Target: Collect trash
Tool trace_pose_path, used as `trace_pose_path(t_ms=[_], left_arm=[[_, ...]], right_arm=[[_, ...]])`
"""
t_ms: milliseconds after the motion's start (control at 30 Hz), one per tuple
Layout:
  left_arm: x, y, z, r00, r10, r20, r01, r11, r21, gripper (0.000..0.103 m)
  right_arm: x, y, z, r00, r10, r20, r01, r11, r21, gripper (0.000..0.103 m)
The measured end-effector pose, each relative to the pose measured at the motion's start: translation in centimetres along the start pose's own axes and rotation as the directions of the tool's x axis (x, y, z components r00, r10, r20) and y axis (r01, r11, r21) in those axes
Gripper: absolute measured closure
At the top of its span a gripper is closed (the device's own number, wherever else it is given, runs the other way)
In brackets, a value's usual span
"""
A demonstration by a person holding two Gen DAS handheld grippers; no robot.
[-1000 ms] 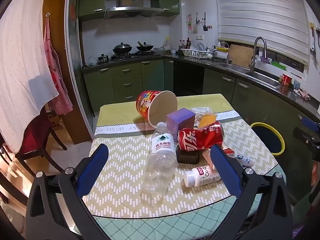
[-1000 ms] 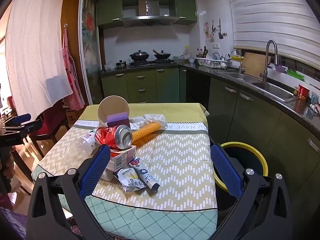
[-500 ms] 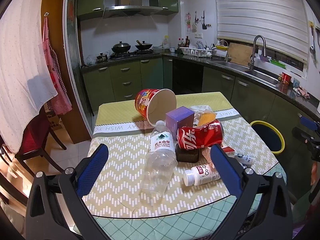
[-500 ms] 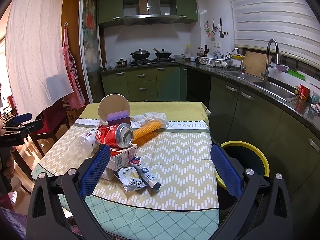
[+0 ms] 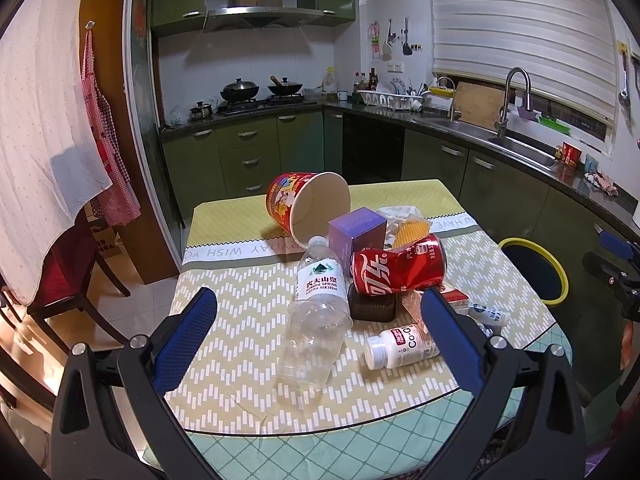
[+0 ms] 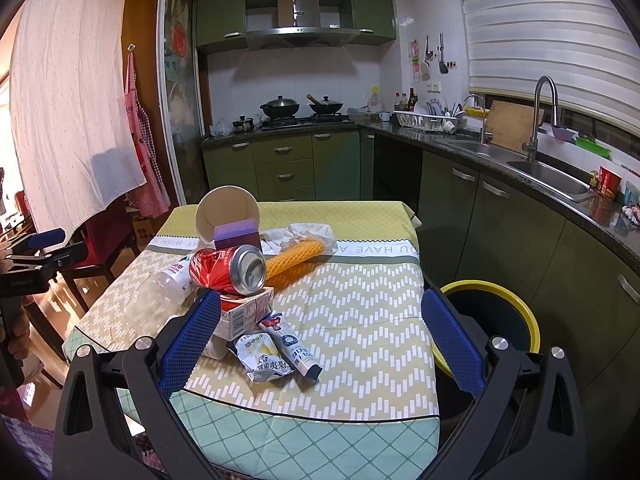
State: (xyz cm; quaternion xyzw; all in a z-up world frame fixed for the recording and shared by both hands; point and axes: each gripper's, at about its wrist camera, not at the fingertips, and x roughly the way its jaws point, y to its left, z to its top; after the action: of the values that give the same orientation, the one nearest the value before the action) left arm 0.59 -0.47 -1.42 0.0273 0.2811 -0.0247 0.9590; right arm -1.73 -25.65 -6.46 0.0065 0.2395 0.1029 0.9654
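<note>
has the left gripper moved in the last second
Yes, slightly: in its own view the table and bottle sit a little lower and nearer, so it eased forward.

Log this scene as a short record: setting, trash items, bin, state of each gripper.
setting: kitchen, table with patterned cloth
trash: red can lying on top of the pile; clear bottle on its side; paper bucket tipped over; purple box; small white bottle; snack packets
bin: yellow-rimmed bin, on the floor beside the table
left gripper: open, holding nothing
right gripper: open, holding nothing
</note>
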Motion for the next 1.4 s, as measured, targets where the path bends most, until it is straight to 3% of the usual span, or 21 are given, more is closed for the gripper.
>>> trace_pose_path(t_ms=[1400], left_arm=[[0.49, -0.28, -0.07, 1.0, -0.009, -0.017, 0.009, 1.0, 0.005, 0.006]], right_arm=[[0.41, -0.04, -0.04, 1.0, 0.006, -0.016, -0.006, 1.0, 0.008, 0.004]])
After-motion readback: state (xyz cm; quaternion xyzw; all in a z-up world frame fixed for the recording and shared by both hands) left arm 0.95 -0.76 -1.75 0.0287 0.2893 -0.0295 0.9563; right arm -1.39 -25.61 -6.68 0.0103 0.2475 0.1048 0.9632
